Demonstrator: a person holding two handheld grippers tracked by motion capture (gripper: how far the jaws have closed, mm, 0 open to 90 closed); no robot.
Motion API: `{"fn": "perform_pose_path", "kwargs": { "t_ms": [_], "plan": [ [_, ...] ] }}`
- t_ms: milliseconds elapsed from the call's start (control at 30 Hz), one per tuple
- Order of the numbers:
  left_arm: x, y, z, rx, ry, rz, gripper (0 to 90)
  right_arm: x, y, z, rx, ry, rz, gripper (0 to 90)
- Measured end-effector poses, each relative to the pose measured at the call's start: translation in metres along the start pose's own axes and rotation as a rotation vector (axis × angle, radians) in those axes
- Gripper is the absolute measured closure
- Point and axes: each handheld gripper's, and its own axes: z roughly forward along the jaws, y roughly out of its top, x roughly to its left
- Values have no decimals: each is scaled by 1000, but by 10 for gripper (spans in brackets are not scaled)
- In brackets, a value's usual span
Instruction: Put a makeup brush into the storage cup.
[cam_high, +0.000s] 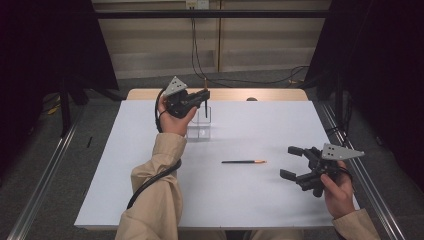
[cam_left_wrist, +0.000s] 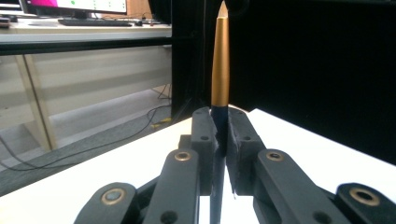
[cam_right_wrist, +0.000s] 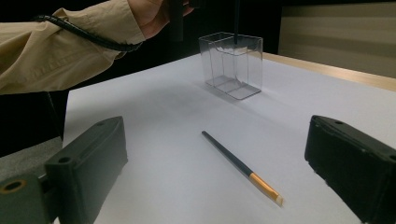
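High view: your left gripper (cam_high: 204, 95) is clamped on a brush (cam_high: 205, 102) held upright, bristle end up, directly above the clear box (cam_high: 201, 126) near the far edge of the table (cam_high: 150, 190). The left gripper view confirms the grip: both pads press the dark handle just below the gold ferrule. In the right gripper view the handle's lower tip appears to sit at or just inside the box rim (exact depth cannot be read).

A second brush (cam_high: 244, 162) lies flat at mid-table, bristle end toward your right gripper (cam_high: 290, 162), which hovers with its jaws spread wide and nothing between them.

Step in hand, as judged: placing the first brush into the box. The next move calls for a straight descent, keeping the handle vertical and clear of the box's inner divider, then a release once the tip is well inside. The box is light and may tip if the handle strikes a wall. The flat brush likely follows.
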Motion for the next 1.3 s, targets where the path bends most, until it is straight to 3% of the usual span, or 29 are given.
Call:
{"fn": "perform_pose_path", "kwargs": {
  "t_ms": [233,567,800,1300],
  "plan": [
    [-2,-5,3,2,0,-6,828,-1,0,-1,0,-4,-2,52],
    [4,-16,3,5,38,-13,828,-1,-1,0,11,-3,-3,52],
    [5,-22,4,7,34,-21,828,-1,-1,1,15,-1,-7,52],
    [3,-33,9,23,51,-8,828,0,-1,0,11,-6,-9,53]
  ]
}}
